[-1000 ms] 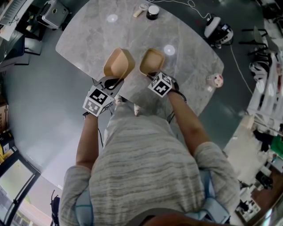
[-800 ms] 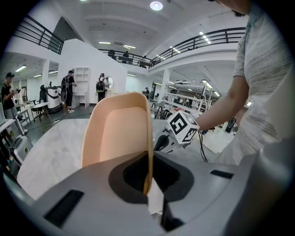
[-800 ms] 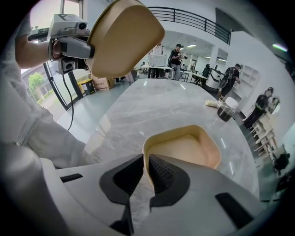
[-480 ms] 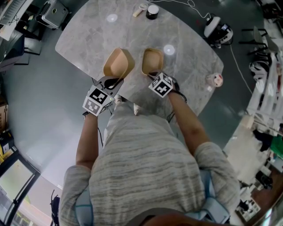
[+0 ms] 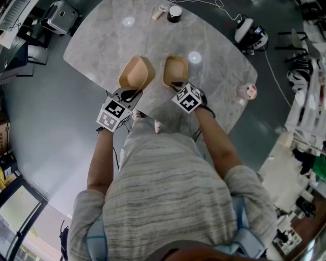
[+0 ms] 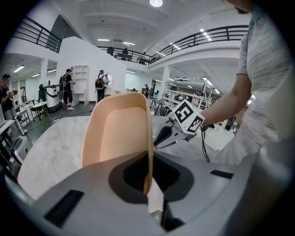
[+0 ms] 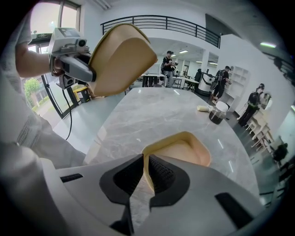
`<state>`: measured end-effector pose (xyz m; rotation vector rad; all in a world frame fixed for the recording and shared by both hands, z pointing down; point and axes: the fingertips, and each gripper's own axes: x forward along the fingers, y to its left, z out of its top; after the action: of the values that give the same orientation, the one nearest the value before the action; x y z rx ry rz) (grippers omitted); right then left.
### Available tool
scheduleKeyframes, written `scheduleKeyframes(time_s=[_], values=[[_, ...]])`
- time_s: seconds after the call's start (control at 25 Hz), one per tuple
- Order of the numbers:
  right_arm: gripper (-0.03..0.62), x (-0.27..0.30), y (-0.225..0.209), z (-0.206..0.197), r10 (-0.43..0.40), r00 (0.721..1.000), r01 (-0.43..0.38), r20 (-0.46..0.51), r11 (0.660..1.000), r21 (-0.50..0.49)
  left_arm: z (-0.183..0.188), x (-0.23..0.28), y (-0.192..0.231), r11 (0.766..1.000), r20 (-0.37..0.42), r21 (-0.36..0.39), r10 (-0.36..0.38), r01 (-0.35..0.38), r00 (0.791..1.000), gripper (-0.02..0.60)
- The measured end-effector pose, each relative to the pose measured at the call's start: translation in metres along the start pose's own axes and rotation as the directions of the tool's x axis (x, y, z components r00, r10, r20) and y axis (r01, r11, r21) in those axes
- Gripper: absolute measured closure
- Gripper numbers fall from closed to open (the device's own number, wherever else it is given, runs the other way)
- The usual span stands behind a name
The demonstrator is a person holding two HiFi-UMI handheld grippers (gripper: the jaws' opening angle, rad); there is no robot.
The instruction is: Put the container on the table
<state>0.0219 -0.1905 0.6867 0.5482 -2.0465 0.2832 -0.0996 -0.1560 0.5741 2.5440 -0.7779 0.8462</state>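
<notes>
Two tan, bowl-like containers are over the near edge of the grey marble table (image 5: pixel 153 35). My left gripper (image 5: pixel 127 96) is shut on the rim of the left container (image 5: pixel 136 73), which is held tilted up on edge (image 6: pixel 117 129) above the table (image 7: pixel 122 57). My right gripper (image 5: pixel 179 86) is shut on the near rim of the right container (image 5: pixel 175 70). That container lies level and open side up, low at the table surface (image 7: pixel 177 150). The jaws of the right gripper (image 7: pixel 145 173) pinch its thin wall. The left gripper's jaws (image 6: pixel 148 182) hold the other rim the same way.
A black jar (image 5: pixel 176 13) and a small pale brush (image 5: pixel 162 10) stand at the table's far edge. A pink-and-white object (image 5: pixel 247 92) lies at the right edge. A helmet-like item (image 5: pixel 251 34) lies on the floor. Several people stand in the hall behind.
The right container has shifted slightly right and away from me over the table. The left gripper and its container have barely moved.
</notes>
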Motion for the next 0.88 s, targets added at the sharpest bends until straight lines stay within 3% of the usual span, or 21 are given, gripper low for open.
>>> scheduleKeyframes(time_s=[0.48, 0.88], values=[[0.574, -0.031, -0.011, 0.018, -0.057, 0.993, 0.047, 0.106, 0.994, 0.103, -0.018, 0.021, 0.020, 0.999, -0.139, 0.039, 0.014, -0.009, 0.990, 0.577], [0.574, -0.046, -0.011, 0.019, -0.084, 0.984, 0.057, 0.157, 0.984, 0.168, -0.067, 0.063, 0.047, 0.999, -0.307, 0.036, 0.029, -0.019, 0.951, 0.577]])
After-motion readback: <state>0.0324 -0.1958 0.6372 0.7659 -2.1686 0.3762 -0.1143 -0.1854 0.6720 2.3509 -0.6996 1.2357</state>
